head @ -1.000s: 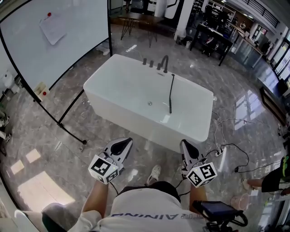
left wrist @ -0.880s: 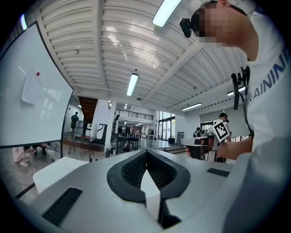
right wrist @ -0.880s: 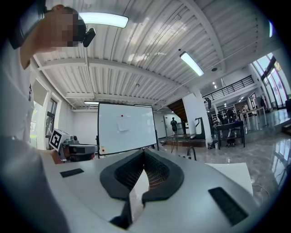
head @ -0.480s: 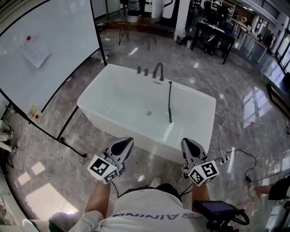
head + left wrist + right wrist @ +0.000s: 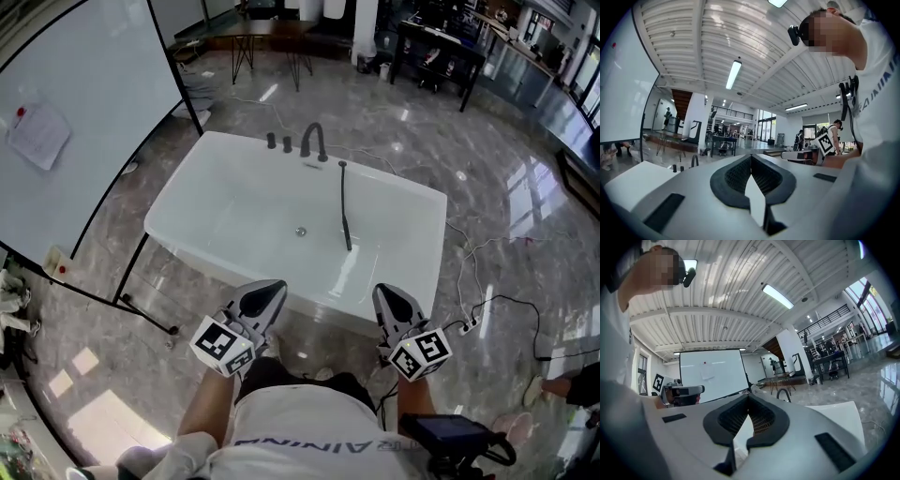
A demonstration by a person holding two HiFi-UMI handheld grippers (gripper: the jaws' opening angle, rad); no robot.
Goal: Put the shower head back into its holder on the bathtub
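Shower head (image 5: 345, 214) lies loose inside the bathtub (image 5: 187, 202), below the tap (image 5: 312, 141), not yet picked up. Left gripper (image 5: 272, 287) and right gripper (image 5: 383, 292): fingers closed, empty, near the front rim. All steps remain.

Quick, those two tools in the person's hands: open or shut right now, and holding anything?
Left hand-held gripper: closed, holding nothing.
Right hand-held gripper: closed, holding nothing.
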